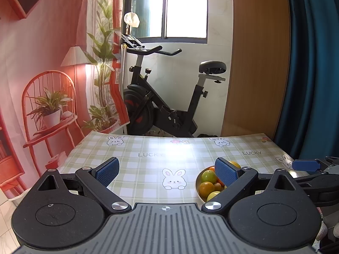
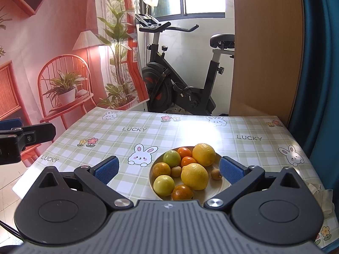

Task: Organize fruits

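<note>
1. Left wrist view: we held the left gripper with its jaws spread wide and nothing between the pads. Ahead of it lay bare checked tablecloth. The plate sat just behind its right-hand finger, which hid part of the fruit.

2. Left wrist view, progress: no loose fruit showed on the cloth. We judged that this fitted either fruit already gathered or a full plate awaiting sorting out; we could not settle which.

3. Right wrist view: we held the right gripper wide open and empty, with the plate directly between and just ahead of its fingers.

4. Right wrist view, contents: the plate held two lemons, two green fruits, four oranges and two small brown fruits, clustered toward the gripper's left, most touching one another. The right part of the plate was bare.
</note>
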Tool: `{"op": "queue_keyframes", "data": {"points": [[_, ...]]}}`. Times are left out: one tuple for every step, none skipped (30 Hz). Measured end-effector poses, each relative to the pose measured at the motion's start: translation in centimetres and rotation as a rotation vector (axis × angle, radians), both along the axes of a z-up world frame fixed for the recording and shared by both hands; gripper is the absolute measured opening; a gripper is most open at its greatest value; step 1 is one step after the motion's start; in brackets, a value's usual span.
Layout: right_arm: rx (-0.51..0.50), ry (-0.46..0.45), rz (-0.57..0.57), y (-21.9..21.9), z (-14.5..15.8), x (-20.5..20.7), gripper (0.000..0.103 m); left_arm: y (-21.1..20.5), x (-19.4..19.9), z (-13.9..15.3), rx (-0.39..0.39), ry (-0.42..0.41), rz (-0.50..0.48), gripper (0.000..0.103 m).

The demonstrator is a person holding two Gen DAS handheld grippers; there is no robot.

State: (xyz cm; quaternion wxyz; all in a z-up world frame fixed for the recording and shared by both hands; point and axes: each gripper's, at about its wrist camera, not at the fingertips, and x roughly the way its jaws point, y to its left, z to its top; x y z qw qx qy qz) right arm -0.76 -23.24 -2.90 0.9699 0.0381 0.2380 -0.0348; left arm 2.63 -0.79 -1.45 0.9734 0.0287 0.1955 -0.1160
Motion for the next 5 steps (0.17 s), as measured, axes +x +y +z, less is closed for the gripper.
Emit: {"op": "queue_keyframes", "data": {"points": [[0.001,0.0,0.0,0.0,0.0,0.0,0.103,-0.04,0.0,0.0,0.0,-0.001,-0.001,0.098],[0.001,0.0,0.0,0.01,0.0,0.0,0.103,-0.07,-0.04,-0.02,0.0,-0.001,-0.004,0.098],[0.001,0.0,0.0,0.02,0.0,0.0,0.103,-0.08,-0.04,-0.05,0.0,0.0,-0.006,0.098],[0.001,0.0,0.0,0.02,0.0,0.0,0.103,-0.07,-0.02,-0.09,-0.002,0.003,-0.008,0.098],[0.001,0.0,0.0,0.01,0.0,0.0,0.103,-0.02,0.02,-0.11,-0.005,0.007,-0.009,0.098]]}}
